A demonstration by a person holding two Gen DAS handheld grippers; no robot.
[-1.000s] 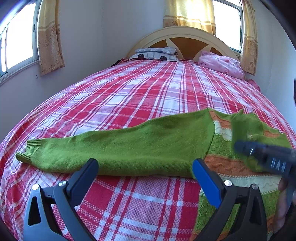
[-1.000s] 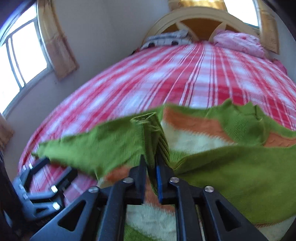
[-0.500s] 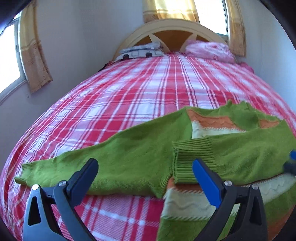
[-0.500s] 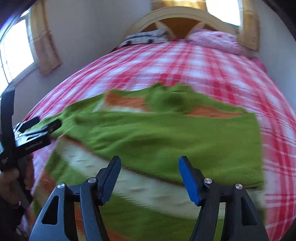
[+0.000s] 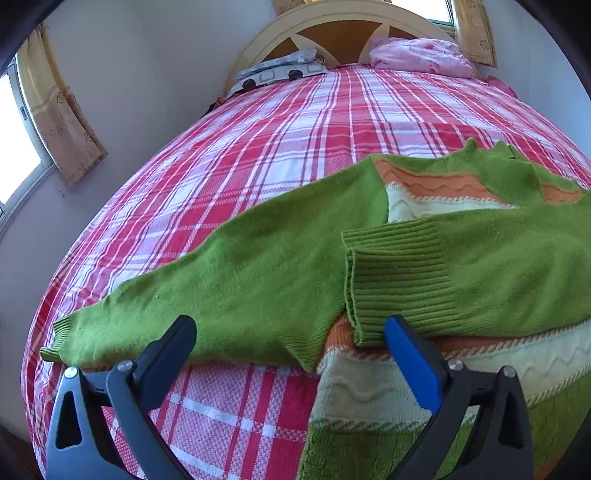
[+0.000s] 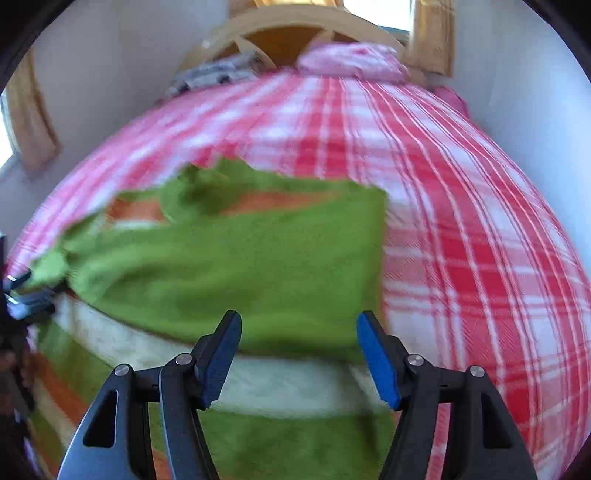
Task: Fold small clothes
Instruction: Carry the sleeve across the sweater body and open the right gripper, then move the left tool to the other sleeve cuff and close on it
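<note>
the sweater (image 5: 280, 280) is grass green, with orange and cream bands carrying wavy lines across its body, and a ribbed green cuff (image 5: 391, 280). the bed cover (image 5: 295, 147) is a red, pink and white plaid. the headboard (image 5: 332, 22) is cream with orange-brown panels. a pink pillow (image 5: 421, 55) and a grey-and-white patterned pillow (image 5: 280, 70) lie at the bed's head edge. the curtains (image 5: 59, 122) are yellow-tan. each hand-held gripper is black with blue pads (image 6: 376, 354).

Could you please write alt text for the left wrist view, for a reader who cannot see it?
A green sweater with orange and cream stripes lies on a bed with a red plaid cover, one sleeve folded across its body and the other stretched out flat. The open left gripper hovers over it, holding nothing.
</note>
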